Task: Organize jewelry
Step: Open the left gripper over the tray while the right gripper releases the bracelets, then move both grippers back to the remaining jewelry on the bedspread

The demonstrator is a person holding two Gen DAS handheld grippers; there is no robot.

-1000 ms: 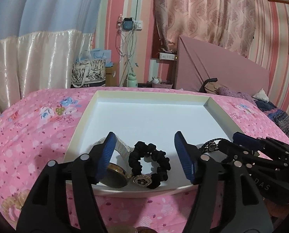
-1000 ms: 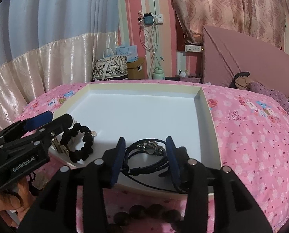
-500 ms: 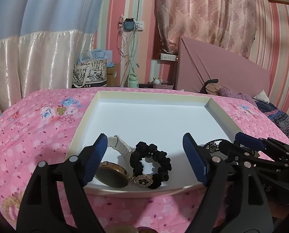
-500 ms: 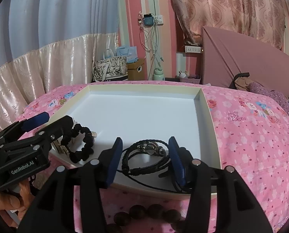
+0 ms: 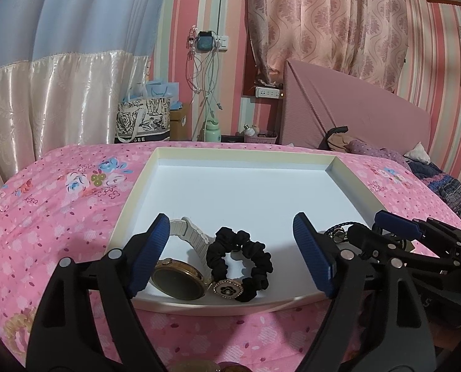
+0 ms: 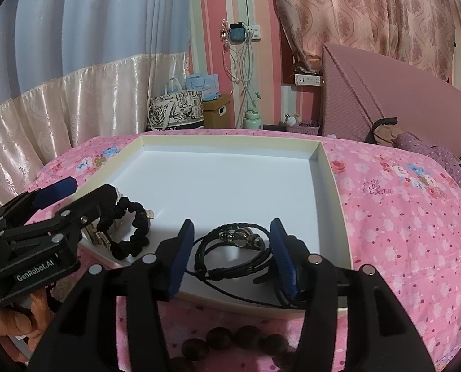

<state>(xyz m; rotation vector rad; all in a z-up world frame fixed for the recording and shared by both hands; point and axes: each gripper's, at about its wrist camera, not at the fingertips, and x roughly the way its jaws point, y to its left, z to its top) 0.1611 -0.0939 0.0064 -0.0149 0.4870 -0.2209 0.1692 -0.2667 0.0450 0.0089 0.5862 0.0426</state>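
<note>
In the left wrist view, the left gripper stands spread wide at lower centre, framing a gold watch and black scrunchie in the white tray. In the right wrist view, the right gripper stands spread, its fingers flanking black cord bracelets lying at the tray's near edge; dark beads sit on the pink bedspread below.

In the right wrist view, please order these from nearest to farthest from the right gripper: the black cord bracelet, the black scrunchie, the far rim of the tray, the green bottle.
From the right gripper:
1. Black cord bracelet, lying in the tray between the open fingers.
2. Black scrunchie, to the left, near the tray's front left corner.
3. Far rim of the tray, straight ahead.
4. Green bottle, beyond the bed, by the wall.
</note>
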